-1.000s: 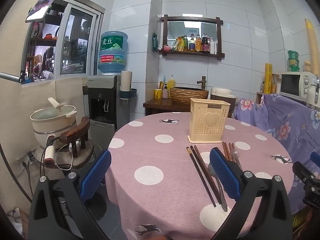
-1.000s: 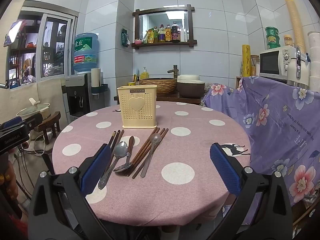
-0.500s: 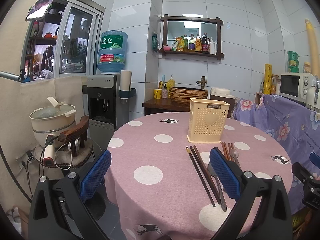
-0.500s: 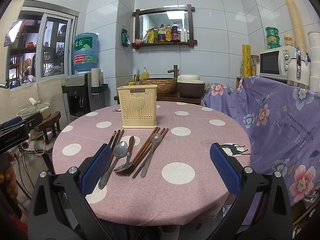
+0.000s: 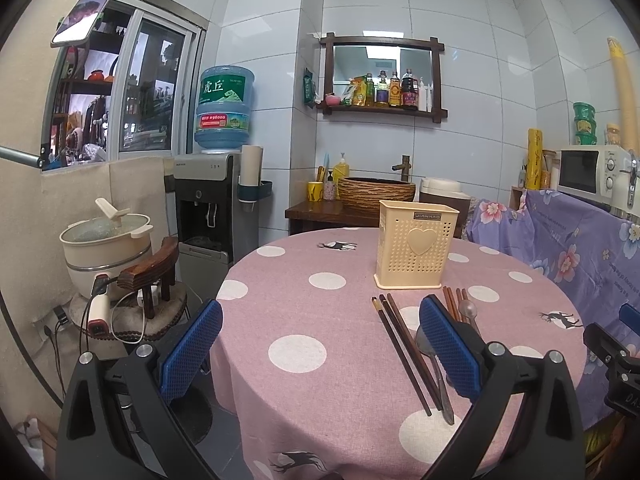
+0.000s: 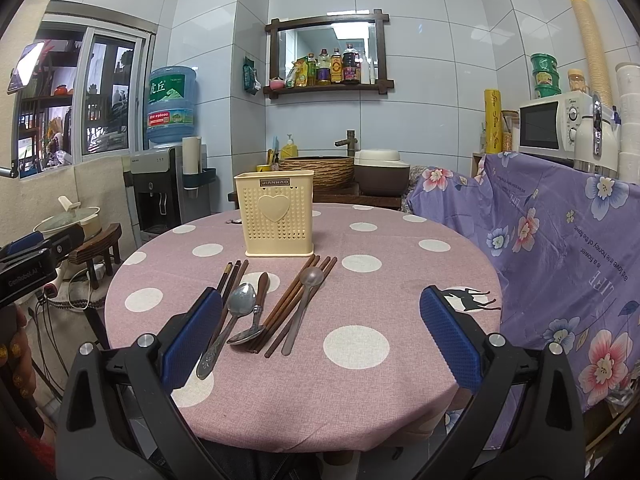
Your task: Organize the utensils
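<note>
A cream perforated utensil holder (image 6: 277, 216) (image 5: 415, 253) with a heart on its front stands upright on the round pink polka-dot table (image 6: 360, 360) (image 5: 304, 312). In front of it lie dark chopsticks (image 6: 231, 278) (image 5: 402, 350), brown chopsticks (image 6: 298, 300), two metal spoons (image 6: 240, 308) and a clear spoon (image 6: 308, 288). My right gripper (image 6: 320, 336) is open above the table's near edge, nothing between its blue pads. My left gripper (image 5: 320, 354) is open at the table's left edge, its right pad (image 5: 450, 344) hiding part of the utensils.
A purple floral cloth (image 6: 560, 240) drapes over furniture at the right, with a microwave (image 6: 554, 124) above. A water dispenser (image 5: 212, 208), a pot (image 5: 106, 244) on a wooden stool and cables stand left of the table. Behind it is a basket sink (image 6: 320, 168).
</note>
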`<state>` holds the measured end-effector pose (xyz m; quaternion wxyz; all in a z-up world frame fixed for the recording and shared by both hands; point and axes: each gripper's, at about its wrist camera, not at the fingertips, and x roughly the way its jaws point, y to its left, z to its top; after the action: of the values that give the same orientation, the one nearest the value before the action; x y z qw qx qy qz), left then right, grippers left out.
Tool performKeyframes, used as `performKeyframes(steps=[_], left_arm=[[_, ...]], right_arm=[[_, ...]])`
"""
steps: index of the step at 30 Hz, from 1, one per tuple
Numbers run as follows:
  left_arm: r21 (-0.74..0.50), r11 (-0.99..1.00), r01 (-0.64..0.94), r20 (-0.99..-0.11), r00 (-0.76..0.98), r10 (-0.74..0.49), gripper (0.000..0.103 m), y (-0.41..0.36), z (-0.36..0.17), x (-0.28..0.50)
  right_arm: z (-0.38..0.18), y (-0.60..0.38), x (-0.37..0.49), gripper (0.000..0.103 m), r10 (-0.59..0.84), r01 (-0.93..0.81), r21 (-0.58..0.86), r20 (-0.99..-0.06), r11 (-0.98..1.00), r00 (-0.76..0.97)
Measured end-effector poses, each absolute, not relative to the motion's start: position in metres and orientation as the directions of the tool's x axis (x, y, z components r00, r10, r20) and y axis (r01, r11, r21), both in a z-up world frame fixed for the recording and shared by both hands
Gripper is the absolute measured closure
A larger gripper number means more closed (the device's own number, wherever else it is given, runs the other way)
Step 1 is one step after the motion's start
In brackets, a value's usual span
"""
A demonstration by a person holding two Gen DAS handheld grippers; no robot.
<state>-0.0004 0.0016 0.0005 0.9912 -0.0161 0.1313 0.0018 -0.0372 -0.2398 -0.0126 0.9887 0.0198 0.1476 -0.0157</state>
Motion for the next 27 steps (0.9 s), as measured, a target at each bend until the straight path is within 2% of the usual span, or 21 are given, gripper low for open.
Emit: performKeyframes(steps=[27], left_arm=[[-0.035, 0.999, 0.002, -0.261, 0.965, -0.011, 0.005, -0.0002, 0.0012, -0.0003]], right_arm=[[-0.0127, -0.2403, -0.0377, 0.005, -0.025, 0.037, 0.036, -0.291, 0.999, 0.956]])
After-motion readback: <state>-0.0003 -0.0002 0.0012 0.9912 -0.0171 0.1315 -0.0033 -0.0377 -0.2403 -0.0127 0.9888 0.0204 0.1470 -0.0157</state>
